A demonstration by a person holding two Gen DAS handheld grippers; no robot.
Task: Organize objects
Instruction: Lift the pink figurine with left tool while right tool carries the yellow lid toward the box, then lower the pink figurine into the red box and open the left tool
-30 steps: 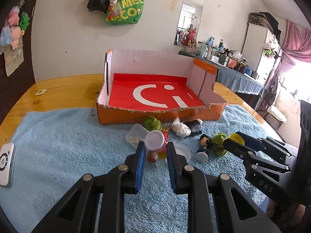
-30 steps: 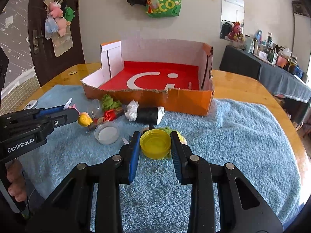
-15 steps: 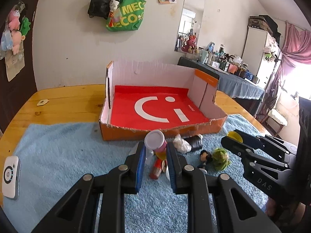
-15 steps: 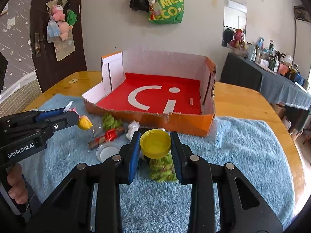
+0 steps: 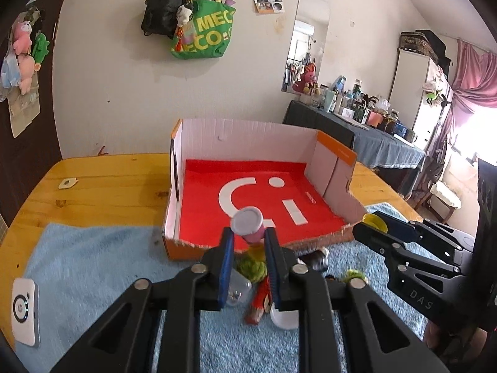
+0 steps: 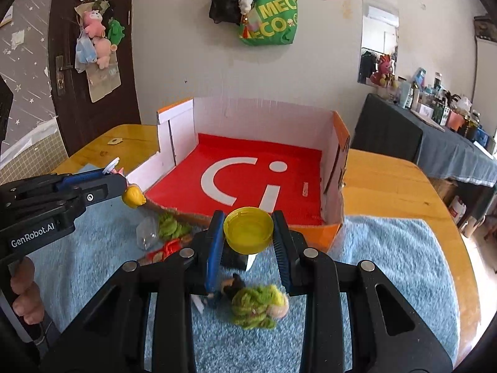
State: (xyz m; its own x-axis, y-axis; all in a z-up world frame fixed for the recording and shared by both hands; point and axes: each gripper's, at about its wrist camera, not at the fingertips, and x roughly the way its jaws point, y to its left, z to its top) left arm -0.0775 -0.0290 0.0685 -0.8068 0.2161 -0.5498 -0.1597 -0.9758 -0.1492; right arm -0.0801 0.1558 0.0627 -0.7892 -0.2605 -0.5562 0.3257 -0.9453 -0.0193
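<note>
Two hand-held grippers, both raised above the blue towel (image 6: 388,258) in front of one open cardboard box (image 5: 248,143) with a red floor and a white logo. Left gripper (image 5: 247,242): jaws clamped narrow on a small pink toy with a round white cap (image 5: 248,222); a yellow figure head (image 6: 133,196) hangs below its fingers in the right wrist view. Right gripper (image 6: 248,242): jaws closed on one yellow lid (image 6: 248,229), held rim-up, level with the box's torn front wall. Box interior holds no loose objects that can be seen. Still lying on the towel, just short of the box: two green fuzzy toys (image 6: 257,306) (image 6: 169,225), one clear plastic cup (image 5: 237,289) on its side, one red toy (image 5: 259,300), one white round lid (image 5: 284,318), one black cylinder (image 5: 313,259) partly hidden. One white device (image 5: 25,307) rests at the towel's left edge. Towel sits on a wooden table (image 5: 108,183). Fingers (image 6: 23,292) of the person's left hand show under the left gripper.
</note>
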